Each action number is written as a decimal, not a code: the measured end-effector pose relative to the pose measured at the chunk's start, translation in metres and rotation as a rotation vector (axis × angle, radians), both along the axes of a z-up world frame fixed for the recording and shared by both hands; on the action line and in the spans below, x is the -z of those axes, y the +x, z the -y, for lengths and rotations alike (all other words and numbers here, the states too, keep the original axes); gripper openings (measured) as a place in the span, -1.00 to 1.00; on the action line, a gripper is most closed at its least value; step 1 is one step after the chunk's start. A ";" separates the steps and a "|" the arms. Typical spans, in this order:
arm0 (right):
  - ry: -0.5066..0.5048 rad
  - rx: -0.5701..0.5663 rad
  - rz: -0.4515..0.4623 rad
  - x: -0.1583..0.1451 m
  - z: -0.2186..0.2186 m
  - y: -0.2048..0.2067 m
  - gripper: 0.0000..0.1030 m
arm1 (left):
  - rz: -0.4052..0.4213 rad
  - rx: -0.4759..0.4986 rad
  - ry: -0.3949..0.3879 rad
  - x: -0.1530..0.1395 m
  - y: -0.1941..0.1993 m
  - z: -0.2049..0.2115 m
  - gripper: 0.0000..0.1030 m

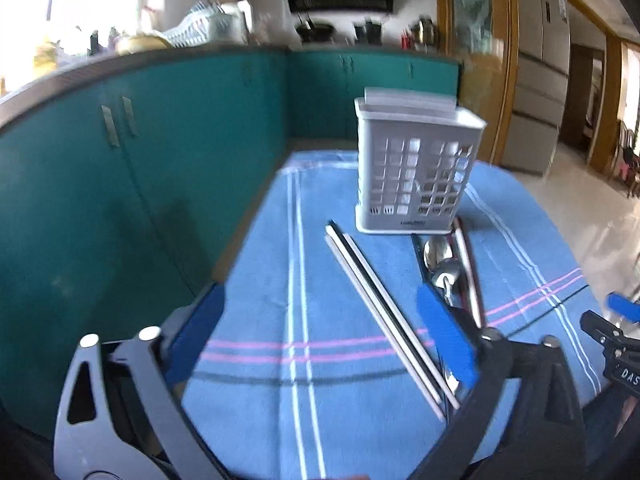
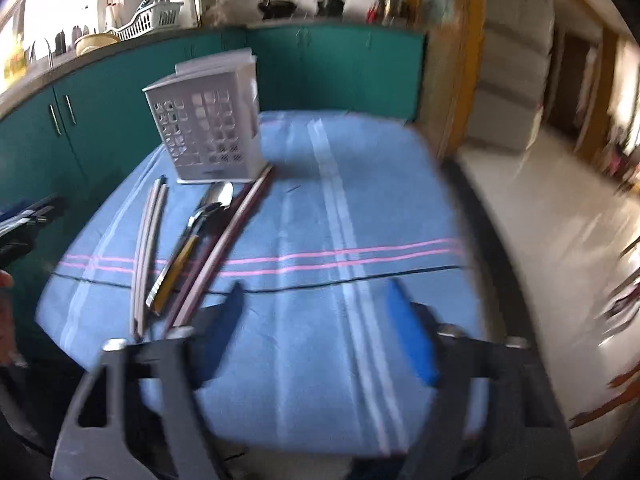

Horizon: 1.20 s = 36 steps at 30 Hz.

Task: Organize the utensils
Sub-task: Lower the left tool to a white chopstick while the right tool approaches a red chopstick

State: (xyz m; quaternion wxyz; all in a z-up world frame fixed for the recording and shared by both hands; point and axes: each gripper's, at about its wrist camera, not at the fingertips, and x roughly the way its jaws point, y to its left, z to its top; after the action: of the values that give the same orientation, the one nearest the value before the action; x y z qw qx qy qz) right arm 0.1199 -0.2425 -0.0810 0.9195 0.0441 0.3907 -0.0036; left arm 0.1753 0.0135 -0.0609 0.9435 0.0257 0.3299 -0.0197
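White slotted utensil caddy (image 1: pixel 416 176) upright at far end of blue striped cloth (image 1: pixel 256 280). In front of caddy, lying flat: 2 pale chopsticks (image 1: pixel 384 312), side by side; 2 metal spoons (image 2: pixel 212 204), overlapping; 2 dark reddish chopsticks (image 2: pixel 228 240), far ends just beside caddy base. Left gripper (image 1: pixel 320 320) above cloth, jaws spread wide, nothing clamped. Right gripper (image 2: pixel 316 320) likewise parted and empty, over bare cloth beside utensils.
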 end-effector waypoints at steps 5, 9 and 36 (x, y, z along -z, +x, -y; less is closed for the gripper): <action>0.031 -0.050 -0.082 0.013 -0.017 0.069 -0.08 | -0.143 0.011 0.039 0.027 0.079 0.006 0.12; 0.011 -0.081 -0.121 0.020 -0.036 0.121 -0.08 | -0.199 0.000 0.022 0.045 0.116 0.002 0.08; 0.021 -0.188 -0.217 0.044 -0.027 0.191 -0.67 | -0.266 0.120 -0.045 0.080 0.171 0.021 -0.48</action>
State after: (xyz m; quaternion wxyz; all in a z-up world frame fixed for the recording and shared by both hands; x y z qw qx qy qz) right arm 0.3111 -0.2160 -0.1252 0.8676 0.0162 0.4903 0.0816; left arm 0.3463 -0.0077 -0.1404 0.8889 0.0211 0.4493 -0.0869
